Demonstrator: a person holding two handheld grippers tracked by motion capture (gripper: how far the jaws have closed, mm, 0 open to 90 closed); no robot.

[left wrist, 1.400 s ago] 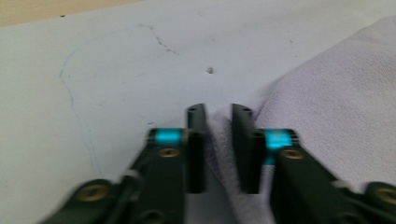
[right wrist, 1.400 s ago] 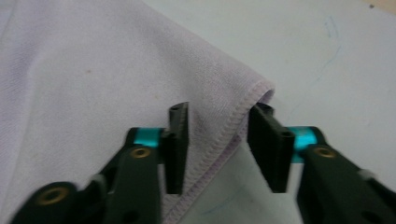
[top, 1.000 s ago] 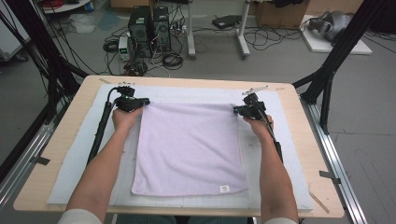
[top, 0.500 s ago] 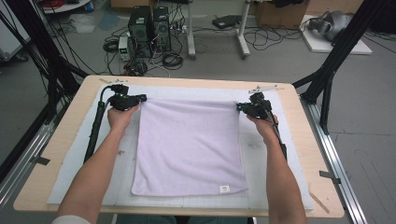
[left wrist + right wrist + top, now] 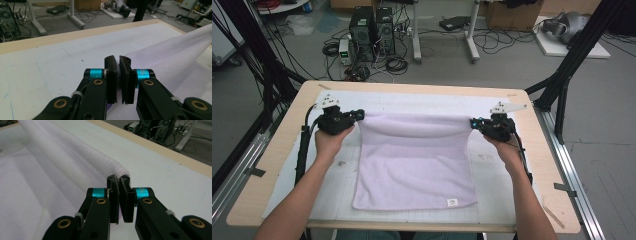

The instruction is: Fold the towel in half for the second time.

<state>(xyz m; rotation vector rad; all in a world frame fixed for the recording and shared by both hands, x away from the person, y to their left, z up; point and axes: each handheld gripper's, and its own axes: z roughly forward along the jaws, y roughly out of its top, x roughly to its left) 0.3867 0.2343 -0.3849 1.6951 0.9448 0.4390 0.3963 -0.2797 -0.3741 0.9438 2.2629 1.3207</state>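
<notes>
- Since the earlier frames, both grippers have lifted the towel's (image 5: 414, 170) far edge off the table (image 5: 272, 155) and drawn it taut between them; before, it lay flat.
- Left gripper (image 5: 358, 114) is clenched on the far left corner; in its own view (image 5: 117, 65) the cloth (image 5: 175, 52) sits pinched between the jaws.
- Right gripper (image 5: 473, 123) is clamped on the far right corner, seen up close (image 5: 118, 180) with the hem (image 5: 75, 157) running away as a rounded roll.
- Holding both corners at equal height keeps the edge straight, likely so it can be carried toward the person for an even fold.
- Near half of the towel rests on the white mat (image 5: 497, 170), anchoring it.
- A small white tag (image 5: 452, 202) sits at the near right corner; its print is too small to read.
</notes>
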